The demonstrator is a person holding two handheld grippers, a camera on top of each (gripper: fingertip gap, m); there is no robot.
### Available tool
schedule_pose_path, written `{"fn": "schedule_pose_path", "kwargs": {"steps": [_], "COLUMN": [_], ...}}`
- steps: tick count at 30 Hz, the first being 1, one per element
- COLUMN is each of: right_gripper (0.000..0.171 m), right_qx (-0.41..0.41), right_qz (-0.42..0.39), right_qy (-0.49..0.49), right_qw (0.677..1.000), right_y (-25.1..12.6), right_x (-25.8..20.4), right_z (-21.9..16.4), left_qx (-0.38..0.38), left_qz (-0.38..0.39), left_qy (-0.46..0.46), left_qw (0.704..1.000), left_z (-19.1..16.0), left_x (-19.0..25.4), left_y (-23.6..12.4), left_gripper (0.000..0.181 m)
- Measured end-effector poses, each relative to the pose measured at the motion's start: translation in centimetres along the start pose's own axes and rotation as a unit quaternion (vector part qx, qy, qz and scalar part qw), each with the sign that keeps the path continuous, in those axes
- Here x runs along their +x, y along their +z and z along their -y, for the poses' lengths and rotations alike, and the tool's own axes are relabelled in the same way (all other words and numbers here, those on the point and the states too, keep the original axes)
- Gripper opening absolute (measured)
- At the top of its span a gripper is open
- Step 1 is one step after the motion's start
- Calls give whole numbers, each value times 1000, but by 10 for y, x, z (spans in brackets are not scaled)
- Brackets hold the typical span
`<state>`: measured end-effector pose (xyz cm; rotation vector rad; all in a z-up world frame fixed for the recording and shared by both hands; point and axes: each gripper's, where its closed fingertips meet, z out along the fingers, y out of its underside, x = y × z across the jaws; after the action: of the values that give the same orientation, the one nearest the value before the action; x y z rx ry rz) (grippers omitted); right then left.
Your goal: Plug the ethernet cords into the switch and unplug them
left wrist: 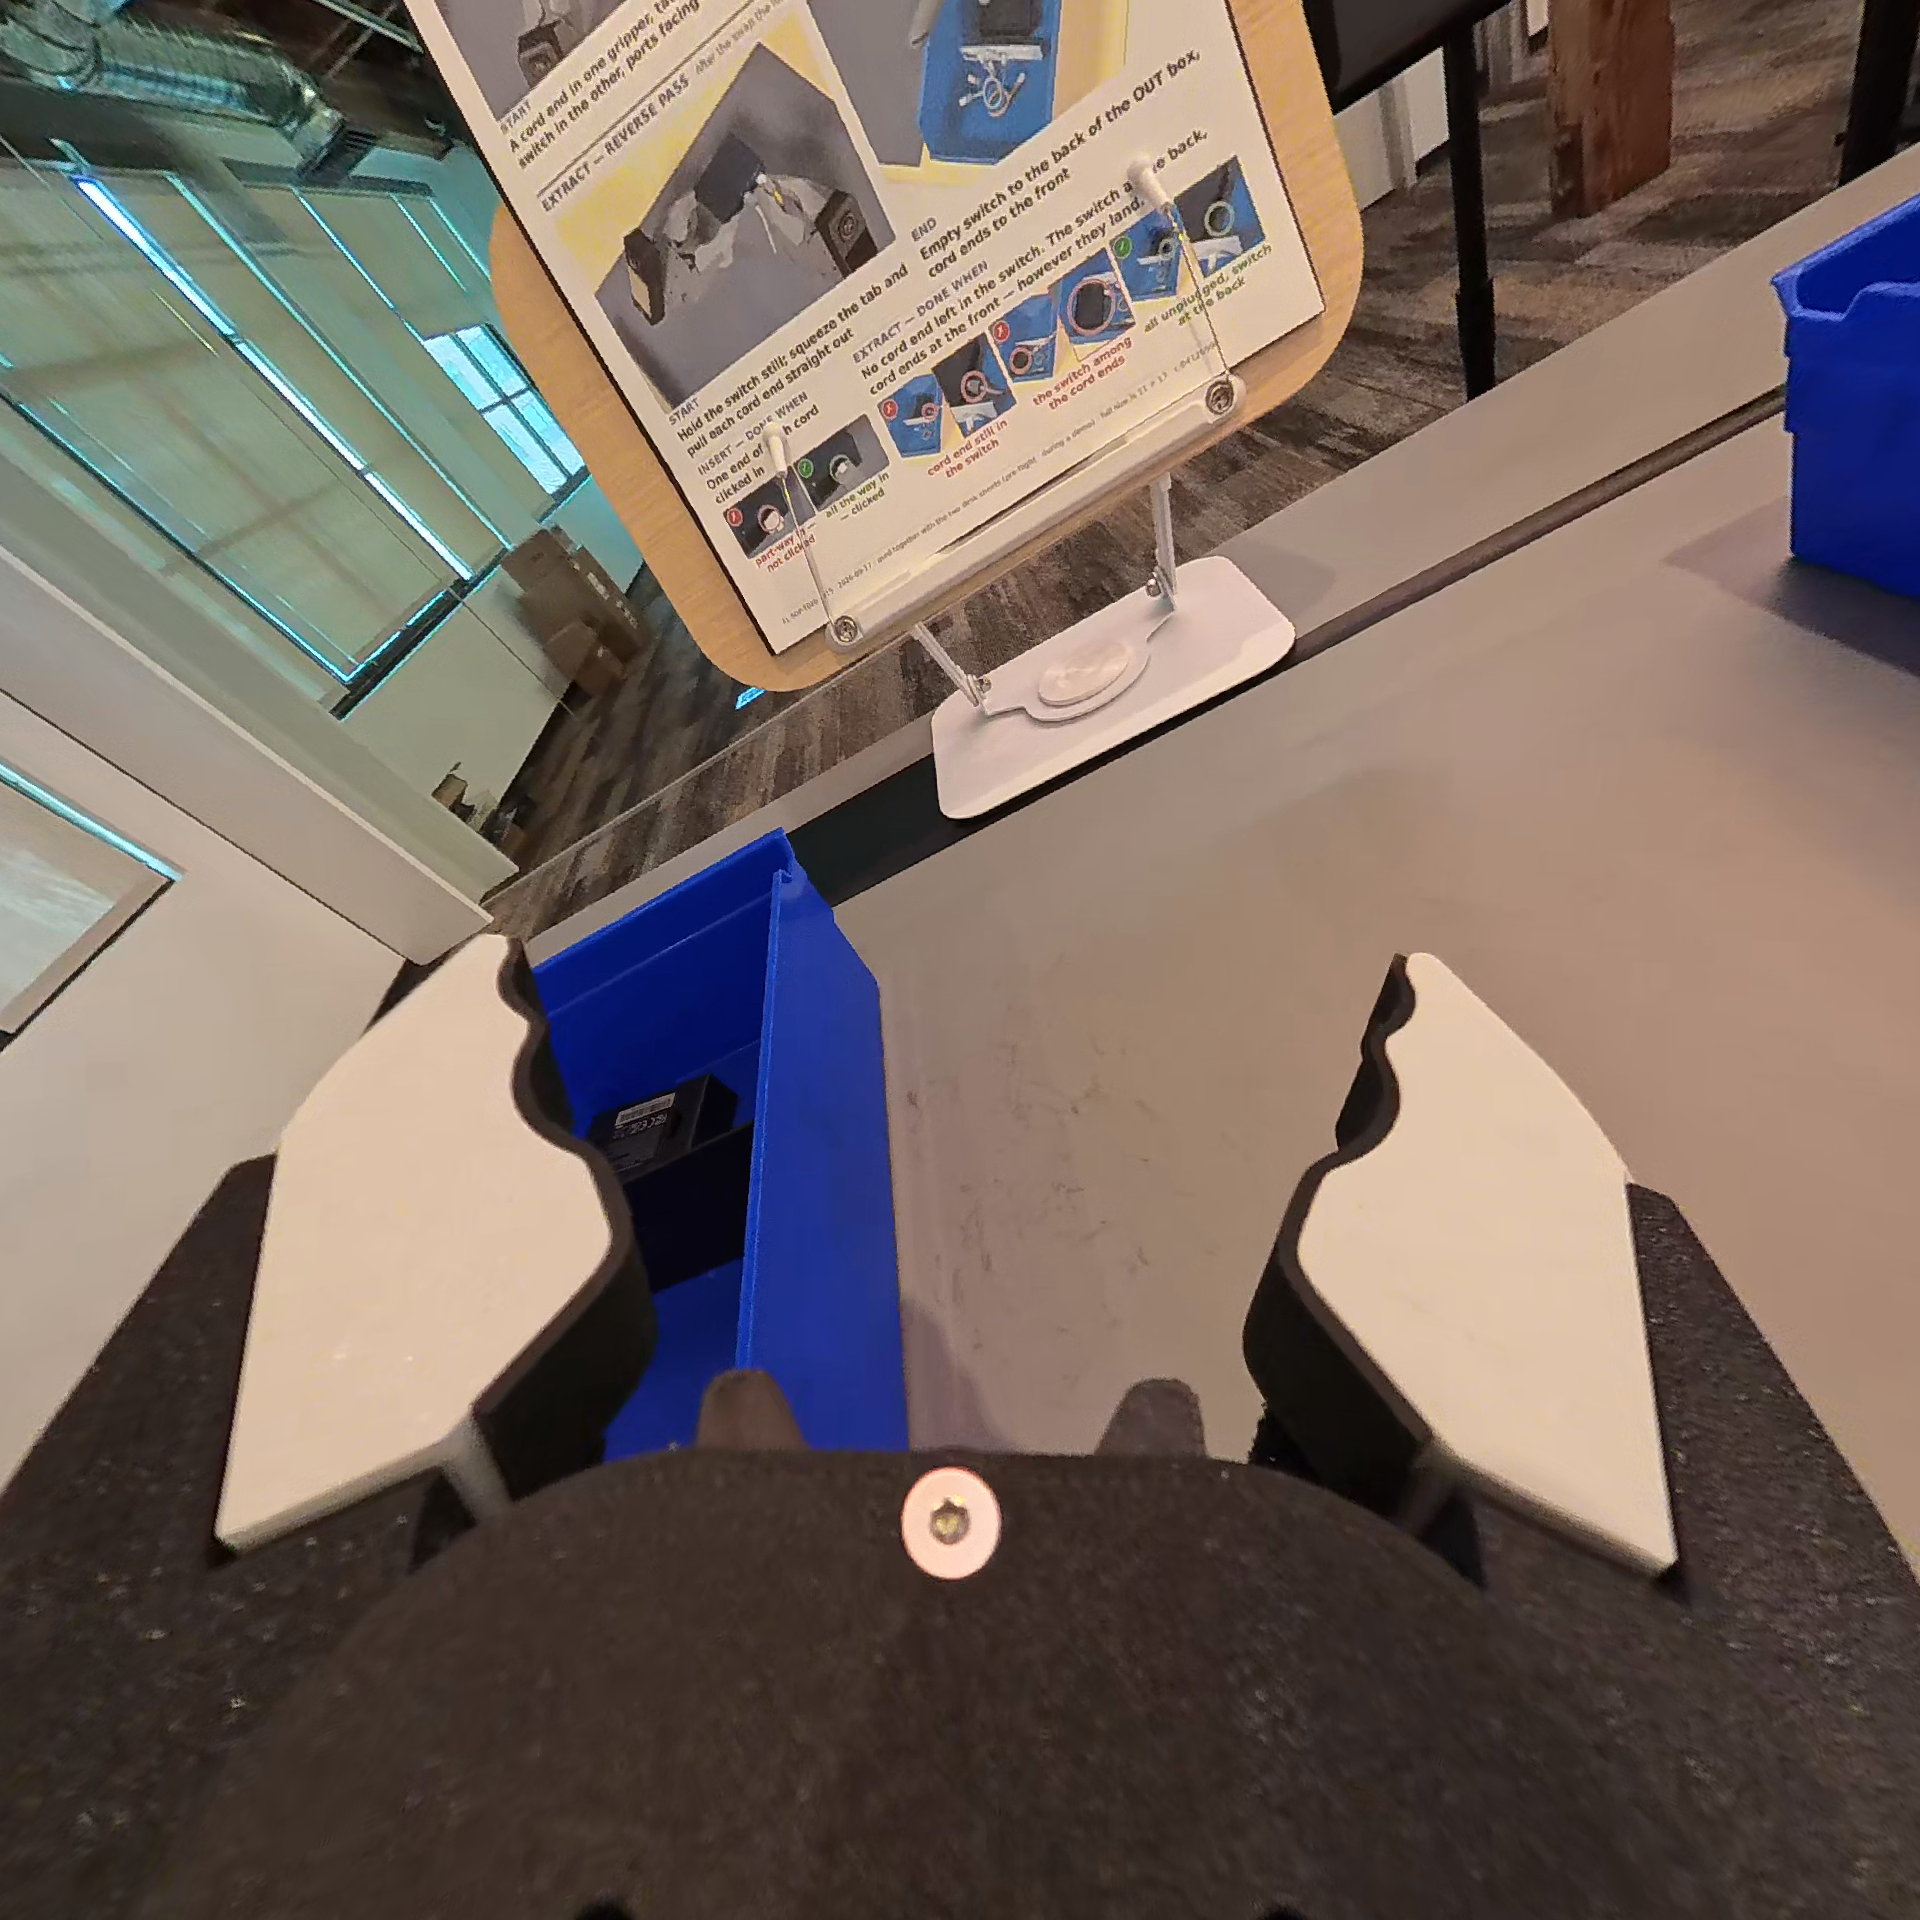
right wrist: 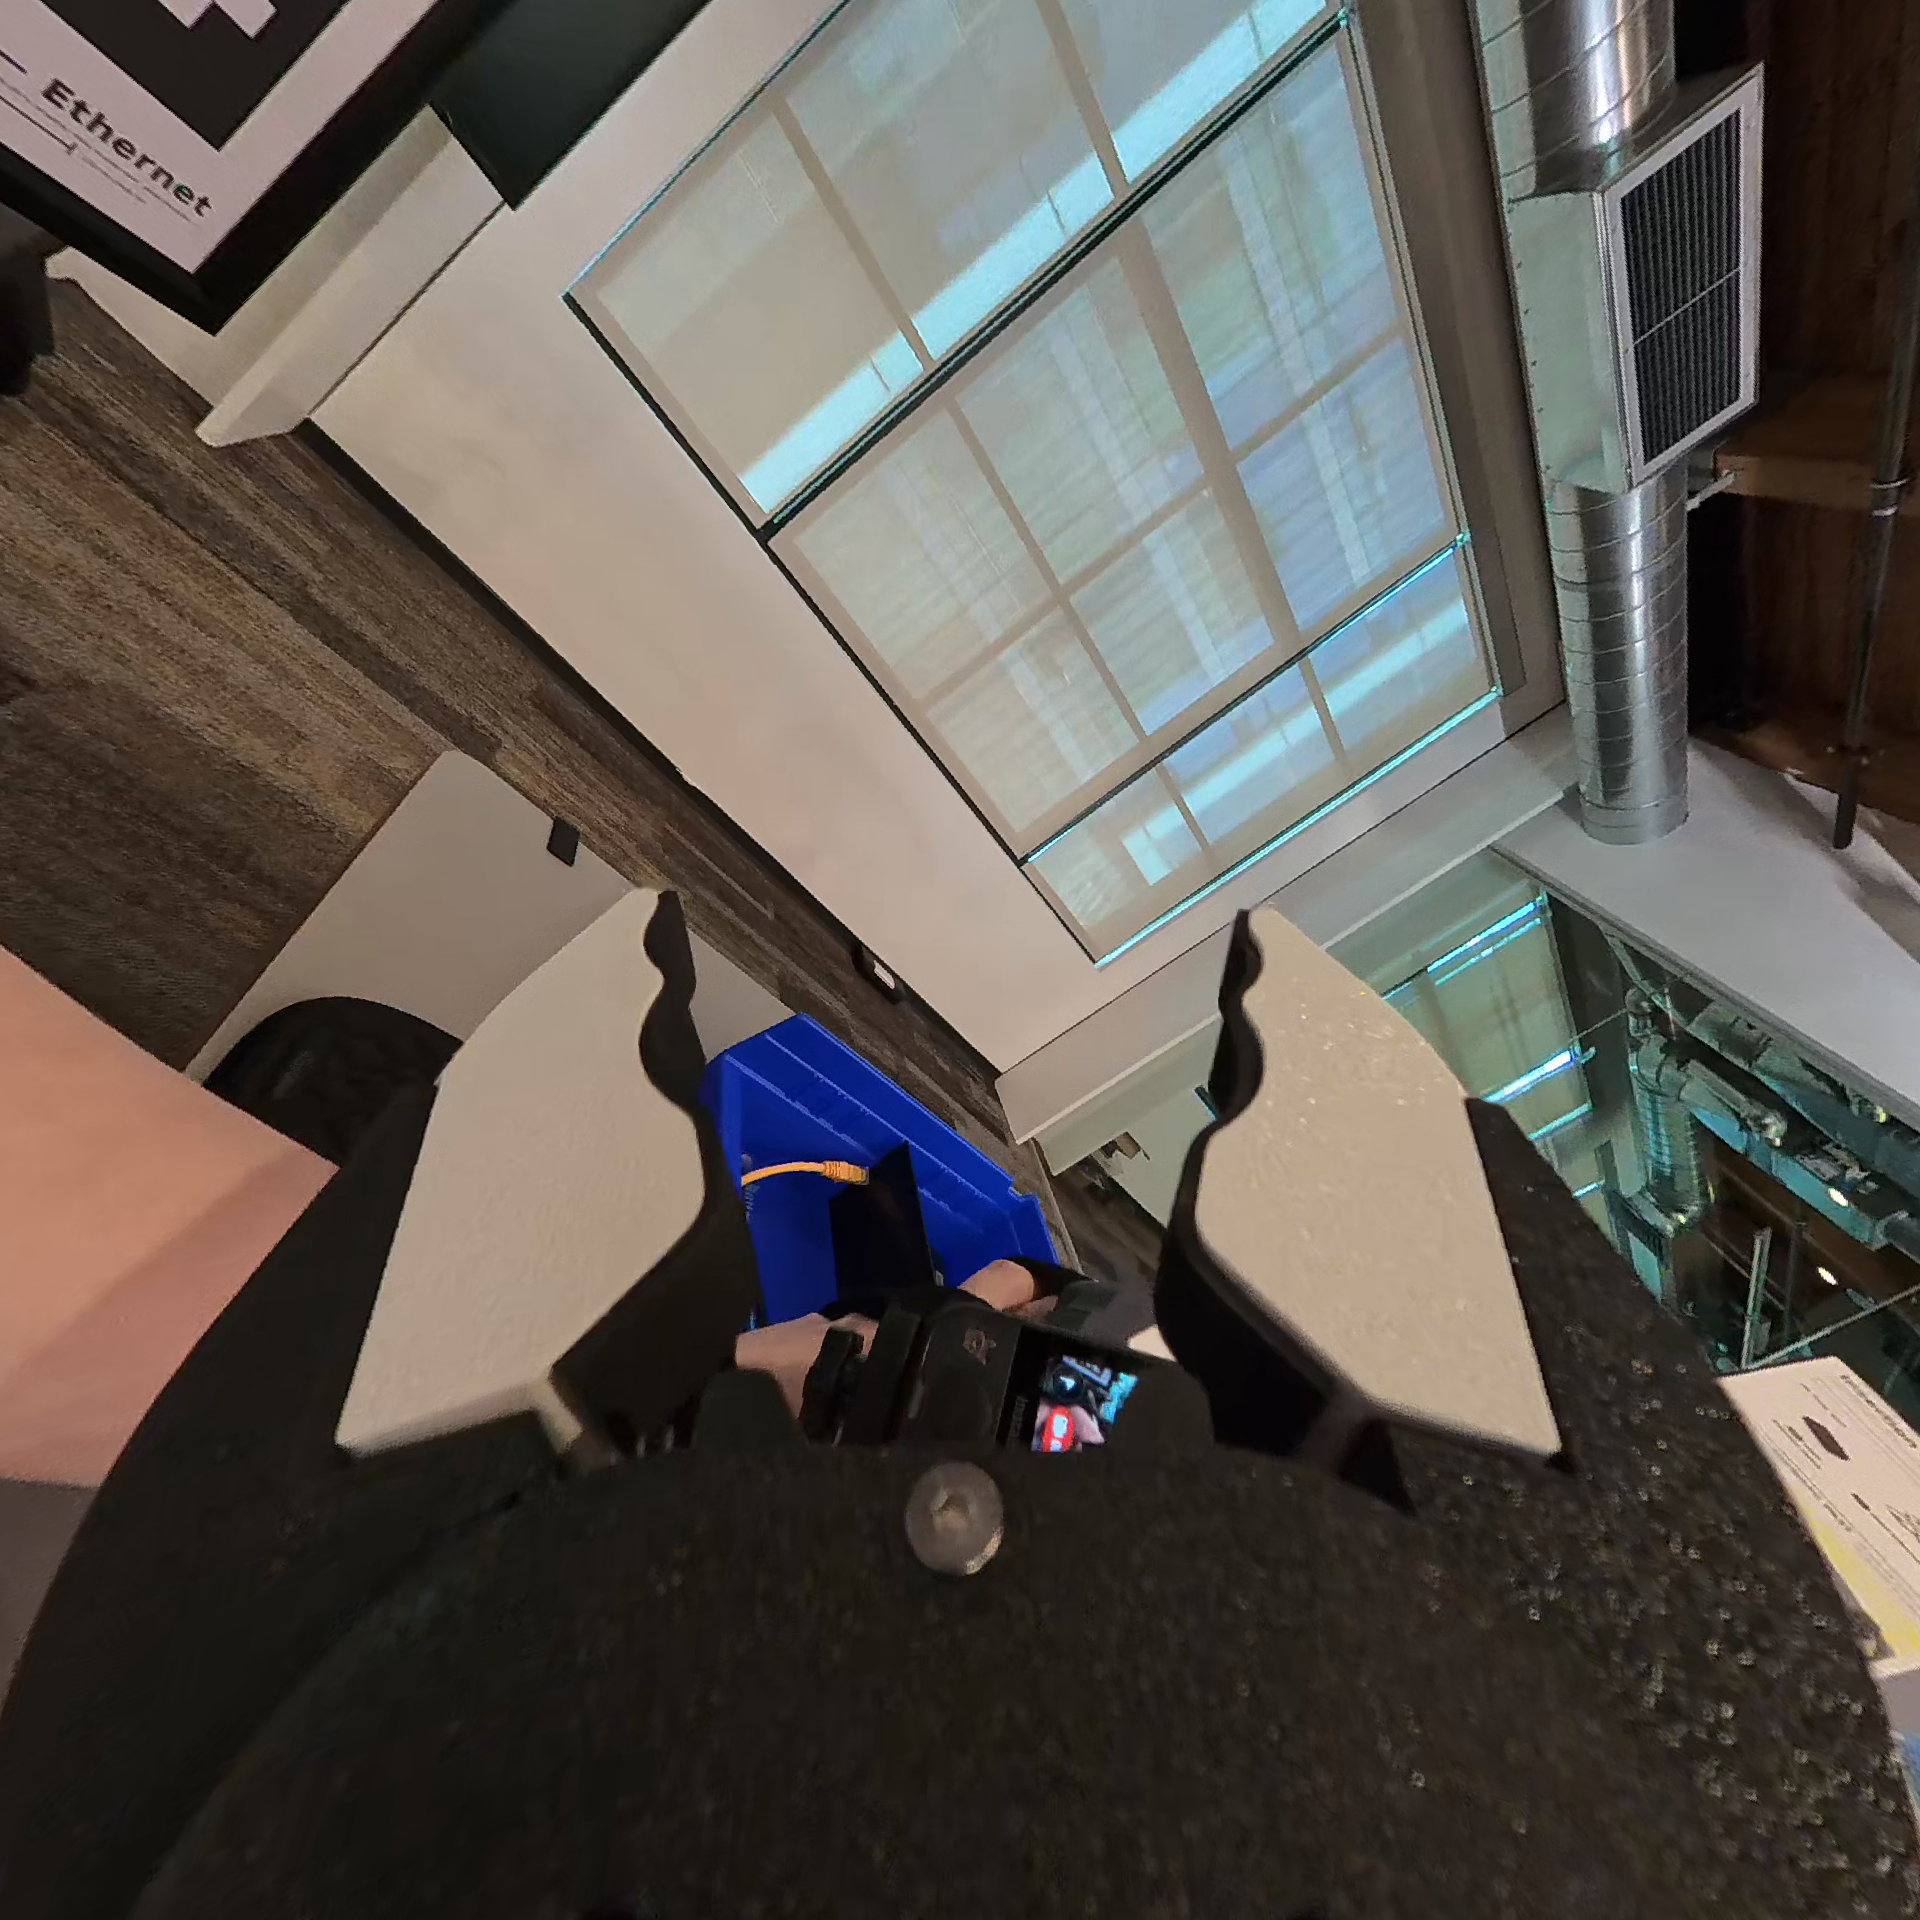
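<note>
My left tongs (left wrist: 951, 1049) stand wide apart with nothing between them, hanging low over the grey counter (left wrist: 1247, 935) at its left edge. Under the left finger (left wrist: 416, 1226) sits a blue bin (left wrist: 821, 1143) right at that edge, with a divider wall running along it; the black switch (left wrist: 665, 1127) lies inside, down in the compartment to the left of the divider, a pale label on its upper face. I cannot see its ports from here. Past the bin, at the counter's far edge, a white stand (left wrist: 1112, 686) carries a wooden board with a printed instruction sheet (left wrist: 883, 260) clipped to it. A second blue bin (left wrist: 1849, 416) sits at the right end of the counter, cut by the frame. My right tongs (right wrist: 951, 935) are likewise spread open and empty, and this camera is rolled hard over, looking mostly at a white wall and a big gridded window (right wrist: 1091, 468). Between the fingers, lower down, I see the back of the other tool with a hand (right wrist: 821, 1340) around it and a small lit screen (right wrist: 1070, 1403). Beyond that is the blue bin again, with an orange ethernet cord (right wrist: 800, 1171) lying in it, its plug end showing beside a dark upright panel (right wrist: 883, 1216) that I cannot identify.
</note>
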<state>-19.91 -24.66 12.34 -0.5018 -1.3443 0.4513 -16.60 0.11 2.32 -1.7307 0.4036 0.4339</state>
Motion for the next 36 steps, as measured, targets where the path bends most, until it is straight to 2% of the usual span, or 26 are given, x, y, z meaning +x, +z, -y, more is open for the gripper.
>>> {"fn": "schedule_pose_path", "kwargs": {"steps": [5,19,23,26,28,31,33,34,36], "right_gripper": [95,91,92,91,89,86,91,92,94], "right_qx": [-11,3,-7,-60,-173,-421,-542,-576,-612], "right_qz": [-8,-33,-68,-146,-237,-312,-288,-266,-222], "right_qy": [17,8,25,66,104,169,163,157,135], "right_qw": [1000,999,997,985,950,834,773,757,747], "right_y": [2,-5,-20,-54,-91,-160,-180,-177,-159], "right_x": [1,10,34,78,116,131,113,101,80], "right_z": [-13,4,2,-27,-84,-196,-244,-257,-270], "left_qx": [-13,-9,-4,22,68,191,296,348,449], "left_qz": [2,-2,-7,-22,-62,-163,-258,-296,-332], "left_qy": [1,-16,-33,-85,-133,-165,-177,-182,-184], "left_qw": [1000,1000,999,996,987,954,903,871,809], "left_z": [-7,-8,-12,-21,-16,27,70,90,122], "left_x": [-1,-9,-16,-35,-41,-25,-4,4,5], "left_y": [4,1,-3,-20,-46,-111,-171,-202,-256], "left_gripper": [144,143,144,142,141,142,145,145,145]}}
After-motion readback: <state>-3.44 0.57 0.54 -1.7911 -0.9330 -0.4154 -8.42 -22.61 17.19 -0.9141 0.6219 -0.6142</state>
